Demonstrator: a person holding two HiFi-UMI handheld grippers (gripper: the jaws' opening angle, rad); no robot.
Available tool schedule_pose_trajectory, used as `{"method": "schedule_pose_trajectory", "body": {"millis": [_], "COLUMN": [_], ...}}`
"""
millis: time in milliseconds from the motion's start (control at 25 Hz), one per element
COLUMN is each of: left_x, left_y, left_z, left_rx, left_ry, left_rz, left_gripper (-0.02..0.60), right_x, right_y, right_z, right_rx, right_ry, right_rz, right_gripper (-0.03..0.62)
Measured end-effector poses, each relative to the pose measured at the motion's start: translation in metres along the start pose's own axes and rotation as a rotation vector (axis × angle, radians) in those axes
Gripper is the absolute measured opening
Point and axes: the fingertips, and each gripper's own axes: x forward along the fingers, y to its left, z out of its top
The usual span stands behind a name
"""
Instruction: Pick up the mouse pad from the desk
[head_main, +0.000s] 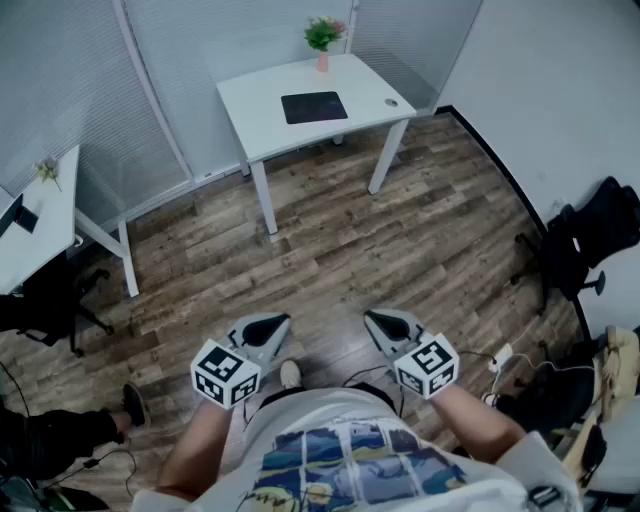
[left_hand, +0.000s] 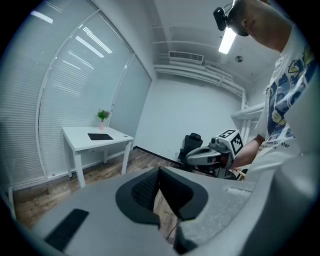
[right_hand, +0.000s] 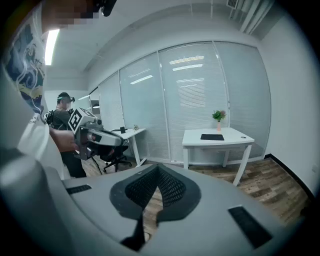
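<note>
1. Two grippers are seen at the bottom of the head view, the left gripper and the right gripper. Both are held low in front of the body and aimed up the frame. The mouse pad lies flat near the middle of the white desk at the upper centre, well apart from both grippers, with wooden floor between. A potted plant stands at the desk's far edge.
2. In the left gripper view the jaws are seen pressed tip to tip, with nothing between them. The desk and mouse pad appear small at the left middle of the frame.
3. In the right gripper view the jaws are likewise closed and empty, and the desk with the mouse pad sits far off, right of centre. The low, closed hold is judged to suit an approach. Nothing is within reach, so the floor must be crossed and the jaws parted before the thin mouse pad can be taken at an edge.
</note>
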Motion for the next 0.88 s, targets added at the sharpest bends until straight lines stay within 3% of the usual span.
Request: {"method": "schedule_pose_trajectory", "body": {"millis": [280, 480, 680, 880], "left_x": [-0.027, -0.031, -0.006, 0.039], "left_y": [0.064, 0.086, 0.100, 0.121], "left_z": [-0.011, -0.014, -0.007, 0.011], "left_rx": [-0.036, -0.052, -0.049, -0.034], "left_ry": [0.005, 0.011, 0.025, 0.032], "left_rz": [0.008, 0.016, 0.001, 0.006], "left_gripper": [0.003, 0.003, 0.003, 0.003], "right_x": [0.061, 0.076, 0.088, 0.106], "right_y": [0.018, 0.016, -0.006, -0.056], "right_z": [0.020, 0.028, 0.035, 0.036], "right_rx": [0.023, 0.050, 0.086, 0.108], "right_ry": [0.020, 0.004, -0.028, -0.041], "right_rz": [-0.022, -0.030, -0.050, -0.072], "right_gripper": [-0.003, -0.002, 0.003, 0.068]}}
